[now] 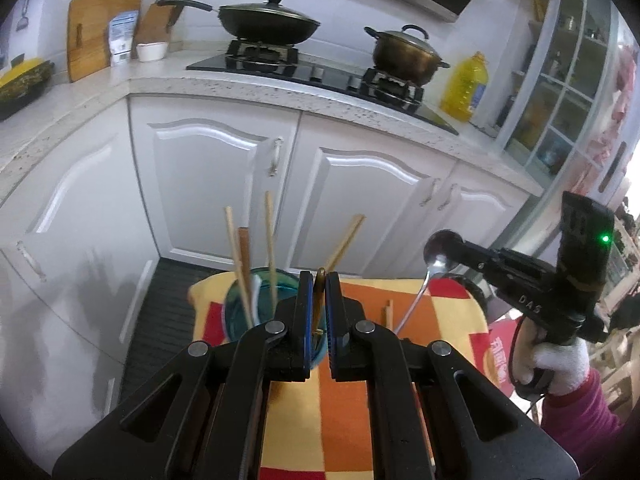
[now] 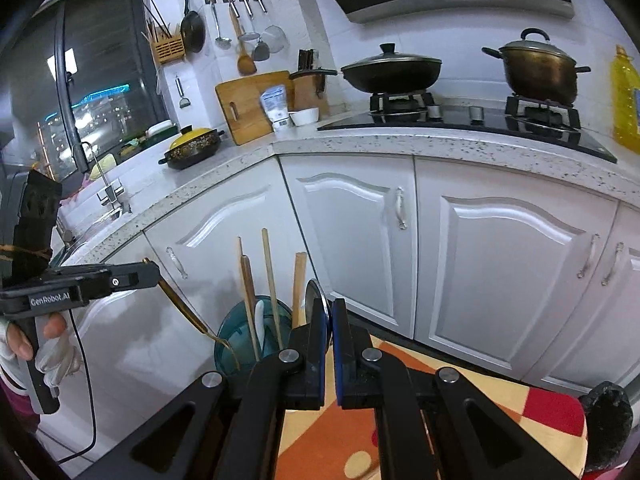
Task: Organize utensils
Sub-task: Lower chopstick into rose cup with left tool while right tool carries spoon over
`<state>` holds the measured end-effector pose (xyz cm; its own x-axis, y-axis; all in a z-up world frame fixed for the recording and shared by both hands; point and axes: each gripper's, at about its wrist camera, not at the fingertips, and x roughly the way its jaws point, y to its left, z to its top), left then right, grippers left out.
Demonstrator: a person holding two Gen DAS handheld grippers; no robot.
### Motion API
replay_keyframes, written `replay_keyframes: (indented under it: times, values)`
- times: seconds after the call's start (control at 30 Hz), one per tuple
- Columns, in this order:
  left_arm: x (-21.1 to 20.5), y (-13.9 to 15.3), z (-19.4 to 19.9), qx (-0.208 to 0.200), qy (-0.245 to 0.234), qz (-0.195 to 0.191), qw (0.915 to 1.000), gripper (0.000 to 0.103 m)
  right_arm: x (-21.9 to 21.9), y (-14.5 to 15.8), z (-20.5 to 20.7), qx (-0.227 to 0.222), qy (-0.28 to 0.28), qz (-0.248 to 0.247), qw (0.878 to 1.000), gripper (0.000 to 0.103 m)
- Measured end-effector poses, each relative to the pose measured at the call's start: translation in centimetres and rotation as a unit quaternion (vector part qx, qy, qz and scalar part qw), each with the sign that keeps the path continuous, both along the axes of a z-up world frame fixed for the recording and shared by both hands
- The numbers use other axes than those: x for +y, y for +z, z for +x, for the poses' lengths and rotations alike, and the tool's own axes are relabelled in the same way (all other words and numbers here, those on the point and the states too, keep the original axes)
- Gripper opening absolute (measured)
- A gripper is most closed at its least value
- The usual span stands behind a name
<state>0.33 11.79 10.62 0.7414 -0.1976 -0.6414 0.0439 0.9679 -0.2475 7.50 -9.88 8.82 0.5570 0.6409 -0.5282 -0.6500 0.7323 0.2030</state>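
Note:
My left gripper (image 1: 319,282) is shut on the upper end of a gold utensil (image 1: 319,304). In the right wrist view the left gripper (image 2: 154,270) holds the gold utensil (image 2: 188,312) slanting down, its lower end beside the rim of the teal glass cup (image 2: 240,340). The teal glass cup (image 1: 240,312) holds several wooden chopsticks (image 1: 271,248) and a white utensil. My right gripper (image 2: 330,308) is shut on the bowl of a metal spoon (image 2: 314,294). Seen from the left, the right gripper (image 1: 442,250) grips the metal spoon (image 1: 416,300), whose handle hangs down over the cloth.
The cup stands on a table with a checkered orange, yellow and red cloth (image 1: 352,400). A loose wooden stick (image 1: 388,312) lies on it. White cabinets (image 2: 500,260) and a counter with a covered wok (image 2: 390,70) and pot (image 2: 540,68) stand beyond. A gloved hand (image 1: 560,364) holds the right gripper's handle.

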Motion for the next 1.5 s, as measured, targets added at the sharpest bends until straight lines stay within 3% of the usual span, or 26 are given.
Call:
replay_keyframes:
  times: [0.27, 1.0, 1.5]
  values:
    - [0.9, -1.0, 0.5, 0.005, 0.025, 0.017, 0.9995, 0.004, 1.1, -0.4, 1.1, 0.008, 0.001, -0.002, 1.0, 0.003]
    - [3.2, -2.4, 0.8, 0.013, 0.046, 0.005, 0.9988, 0.004, 4.1, -0.2, 1.4, -0.006, -0.006, -0.012, 1.0, 0.003]
    - [2.3, -6.4, 2.4, 0.034, 0.057, 0.037, 0.9971, 0.004, 8.3, -3.0, 0.3, -0.052, -0.018, -0.077, 0.996, 0.003]
